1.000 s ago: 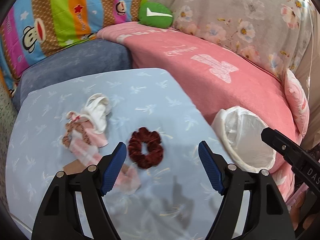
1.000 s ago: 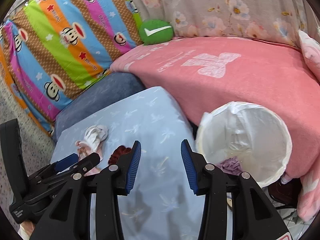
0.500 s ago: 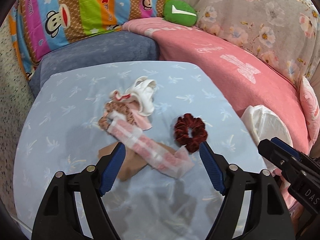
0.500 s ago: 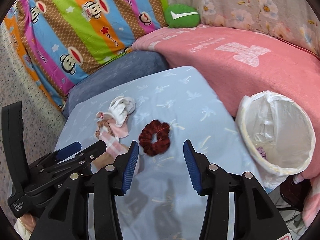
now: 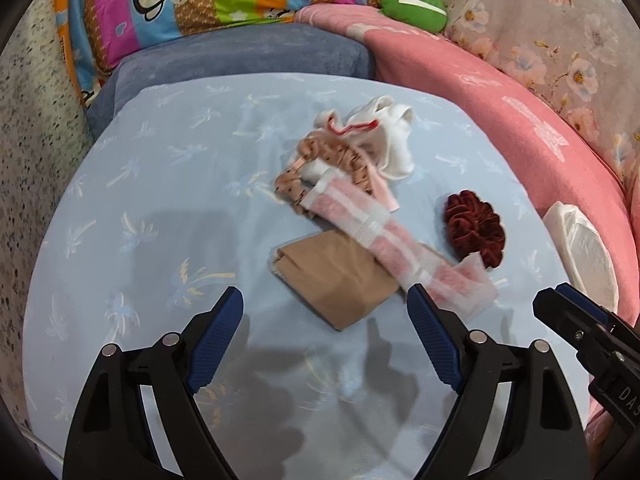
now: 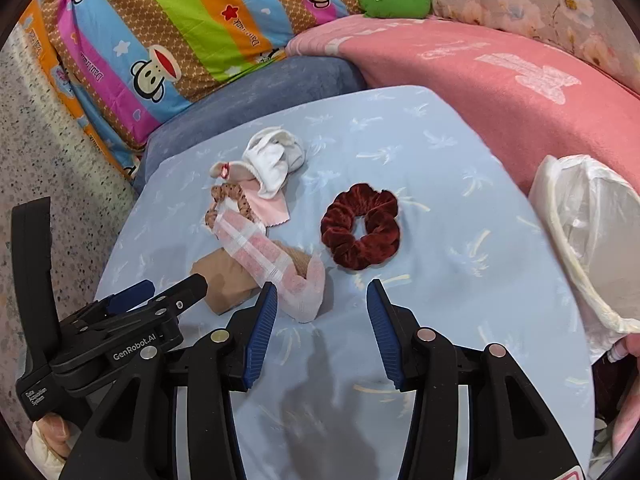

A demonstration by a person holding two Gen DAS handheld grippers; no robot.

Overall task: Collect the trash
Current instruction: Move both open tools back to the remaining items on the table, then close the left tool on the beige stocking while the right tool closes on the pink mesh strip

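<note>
Right of my fingers, the white-lined bin (image 6: pixel 588 248) runs off the picture's edge, its inside unseen. The tan cloth (image 5: pixel 332 276) ahead lies partly hidden under the pink-striped wrapper (image 5: pixel 384 240).

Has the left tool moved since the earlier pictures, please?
Yes. The left tool has swung away from the bin, which now sits at the frame's right edge, and toward the clutter pile; its open jaws have just been widening, nothing between them.

The light is bright and even, and the colours look clear. Soft grey shadows of the tools fall on the blue sheet (image 5: pixel 168 208) near the bottom. The edges bend strongly, with dark round corners. The sheet's print looks slightly blurred low down.
</note>
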